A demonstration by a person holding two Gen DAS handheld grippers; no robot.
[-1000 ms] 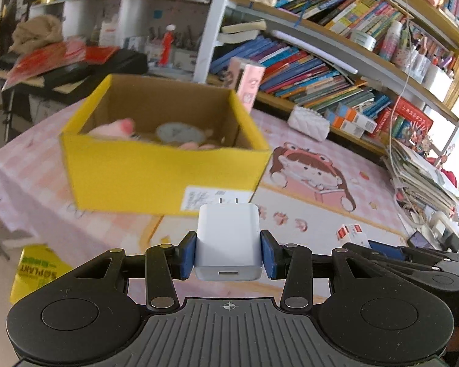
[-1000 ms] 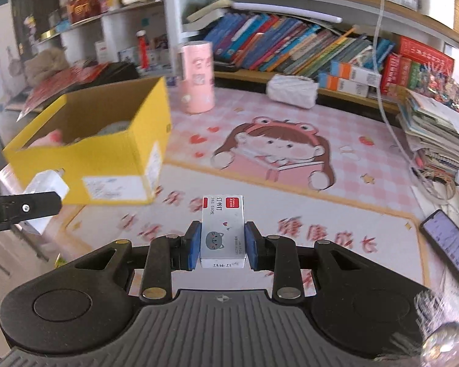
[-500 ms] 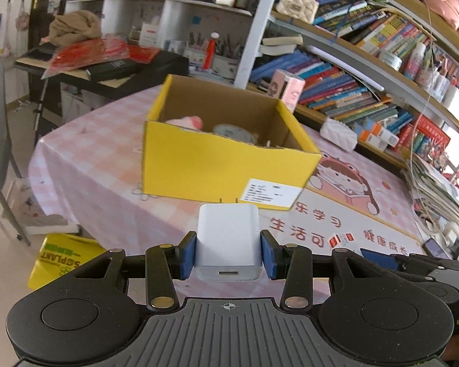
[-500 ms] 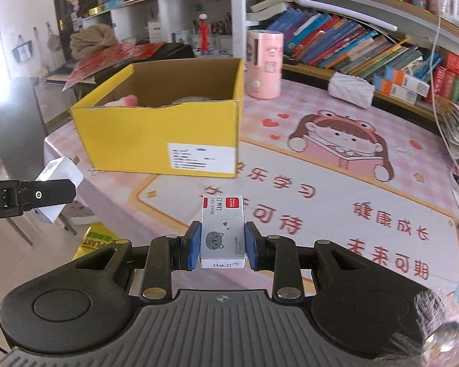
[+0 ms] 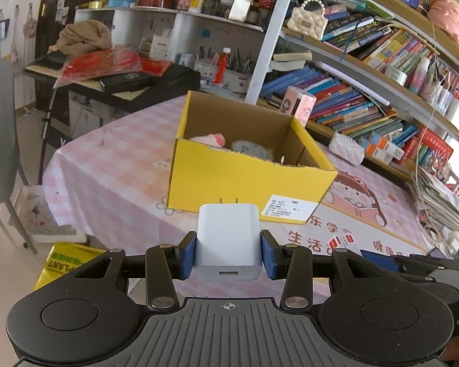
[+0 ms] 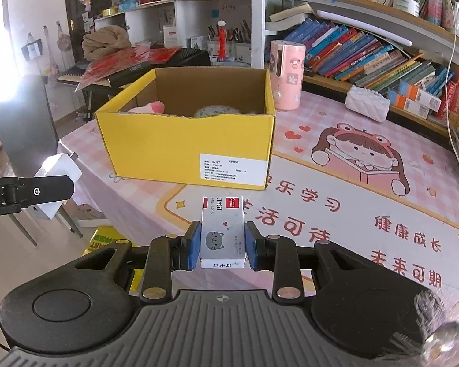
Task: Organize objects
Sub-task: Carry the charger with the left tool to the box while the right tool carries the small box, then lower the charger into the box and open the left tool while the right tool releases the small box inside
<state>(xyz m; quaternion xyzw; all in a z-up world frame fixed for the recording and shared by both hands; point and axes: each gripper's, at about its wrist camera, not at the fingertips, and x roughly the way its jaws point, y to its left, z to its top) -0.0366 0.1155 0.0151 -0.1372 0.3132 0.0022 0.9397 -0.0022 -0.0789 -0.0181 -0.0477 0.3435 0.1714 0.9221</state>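
My left gripper (image 5: 228, 253) is shut on a white USB wall charger (image 5: 228, 238), prongs pointing forward, held in the air off the table's near-left edge. It also shows in the right wrist view (image 6: 56, 183). My right gripper (image 6: 222, 246) is shut on a small white staples box with a cat picture (image 6: 222, 232), above the printed mat. An open yellow cardboard box (image 5: 244, 180) stands ahead of both grippers; it also shows in the right wrist view (image 6: 186, 150). It holds a pink item (image 6: 151, 107) and a round grey item (image 6: 217, 111).
A pink checked tablecloth (image 5: 116, 159) with a cartoon girl mat (image 6: 361, 165) covers the table. A pink cylinder (image 6: 286, 75) and a white quilted pouch (image 6: 367, 104) stand behind the box. Bookshelves line the back. A grey chair (image 5: 0, 134) and yellow bag (image 5: 67, 263) sit left, off the table.
Both grippers have pulled back and up from the yellow box, which now looks smaller and farther away. Each still holds its object.
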